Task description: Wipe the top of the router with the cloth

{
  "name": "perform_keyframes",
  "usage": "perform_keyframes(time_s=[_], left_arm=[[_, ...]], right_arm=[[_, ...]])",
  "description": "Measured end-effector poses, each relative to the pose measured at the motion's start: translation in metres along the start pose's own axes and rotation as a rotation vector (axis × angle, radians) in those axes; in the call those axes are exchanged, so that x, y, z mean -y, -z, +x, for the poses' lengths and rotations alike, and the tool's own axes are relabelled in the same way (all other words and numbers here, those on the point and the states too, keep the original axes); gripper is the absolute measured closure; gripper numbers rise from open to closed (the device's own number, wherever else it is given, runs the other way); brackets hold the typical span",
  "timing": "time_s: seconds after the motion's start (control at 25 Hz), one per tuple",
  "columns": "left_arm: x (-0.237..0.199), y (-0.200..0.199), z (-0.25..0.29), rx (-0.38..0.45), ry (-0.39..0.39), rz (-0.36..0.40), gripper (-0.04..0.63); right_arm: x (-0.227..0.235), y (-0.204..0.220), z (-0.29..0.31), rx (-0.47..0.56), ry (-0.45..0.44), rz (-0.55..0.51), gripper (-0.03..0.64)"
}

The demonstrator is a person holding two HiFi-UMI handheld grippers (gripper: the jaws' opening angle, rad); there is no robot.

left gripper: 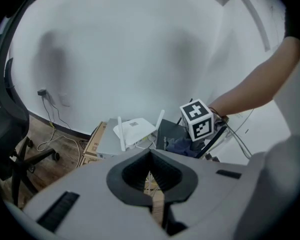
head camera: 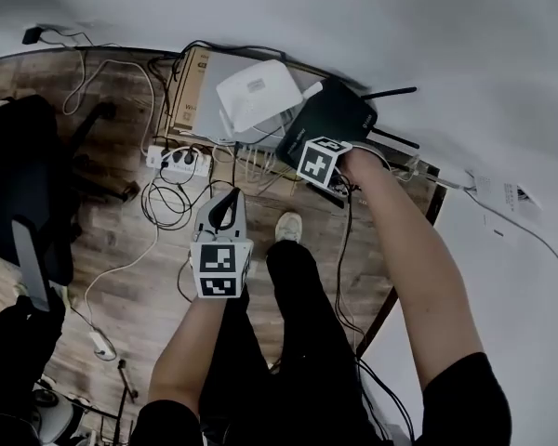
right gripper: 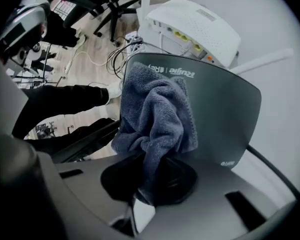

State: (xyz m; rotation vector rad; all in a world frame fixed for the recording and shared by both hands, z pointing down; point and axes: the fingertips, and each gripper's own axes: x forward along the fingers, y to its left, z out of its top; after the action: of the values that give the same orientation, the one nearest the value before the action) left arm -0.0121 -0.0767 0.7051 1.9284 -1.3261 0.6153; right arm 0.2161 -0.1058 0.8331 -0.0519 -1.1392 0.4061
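1. While the right gripper (right gripper: pixel 149 186) has its jaws clamped on a bunched tail of the blue-grey cloth (right gripper: pixel 155 114), the wiping step looks to be in hand. In the right gripper view, the cloth lies on the 9 o'clock side of the black router (right gripper: pixel 225 104) top.
2. That router sits at 1 o'clock from the person, with a white router (head camera: pixel 258 91) just beside it at its 10 o'clock.
3. The left gripper (left gripper: pixel 151 170) hangs well apart toward 7 o'clock, jaws closed together on nothing.
4. The next move, I'd judge, calls for dragging the cloth toward 3 o'clock over the bare half. The pressure should be flat and light, keeping clear of the antennas (head camera: pixel 389 92).
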Motion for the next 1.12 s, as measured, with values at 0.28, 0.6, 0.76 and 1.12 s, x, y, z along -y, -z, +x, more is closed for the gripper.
perform_keyframes(time_s=[0.28,0.6,0.76,1.12], left_arm=[[0.013,-0.067,-0.044,0.064,-0.012,0.030,0.603],[0.016,-0.186,-0.154,0.185,-0.108,0.026,0.603],[0.055,-0.235,-0.216,0.227,-0.097,0.127,0.603],[0.115,-0.349,-0.349,0.476,-0.159,0.205,0.603]], right_arm=[[0.027,0.023,-0.083,0.291,0.113,0.239,0.589],[-0.013,0.073,-0.259,0.872,0.362,0.480,0.589],[-0.053,0.104,-0.355,1.177,0.448,0.586,0.589],[-0.123,0.196,-0.568,1.707,0.719,0.643,0.589]])
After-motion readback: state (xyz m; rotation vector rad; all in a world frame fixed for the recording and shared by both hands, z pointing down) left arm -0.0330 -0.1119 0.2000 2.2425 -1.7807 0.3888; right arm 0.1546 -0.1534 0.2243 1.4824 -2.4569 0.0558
